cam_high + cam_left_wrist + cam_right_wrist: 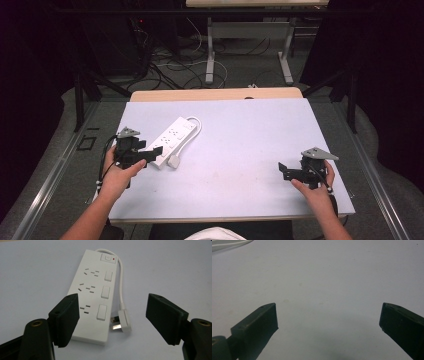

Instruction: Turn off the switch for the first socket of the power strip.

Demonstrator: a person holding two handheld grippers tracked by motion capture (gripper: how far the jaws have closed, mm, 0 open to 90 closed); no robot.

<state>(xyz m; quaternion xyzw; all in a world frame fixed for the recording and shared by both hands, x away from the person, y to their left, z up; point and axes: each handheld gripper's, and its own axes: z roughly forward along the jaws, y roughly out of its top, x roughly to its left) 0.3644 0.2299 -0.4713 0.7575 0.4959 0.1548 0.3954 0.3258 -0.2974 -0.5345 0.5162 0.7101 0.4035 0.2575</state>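
High view: left gripper (150, 154) at near-left of table (240, 130), jaw tips at near end of white power strip (172, 136); plug (174, 161) lies just right of tips. Right gripper (283, 171) well apart, over bare table.

Left gripper view: jaws wide, nothing between them. Strip straight ahead, left jaw overlapping its near corner; plug (121, 323) between jaws, slightly ahead. Likely step: grasp plug. Advise centring on plug body, not cord (121, 277), closing squarely.

Right gripper view: jaws wide, empty, table ahead.

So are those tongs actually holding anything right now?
No. Both the left tongs and right tongs are open and empty; the power strip lies untouched on the table.
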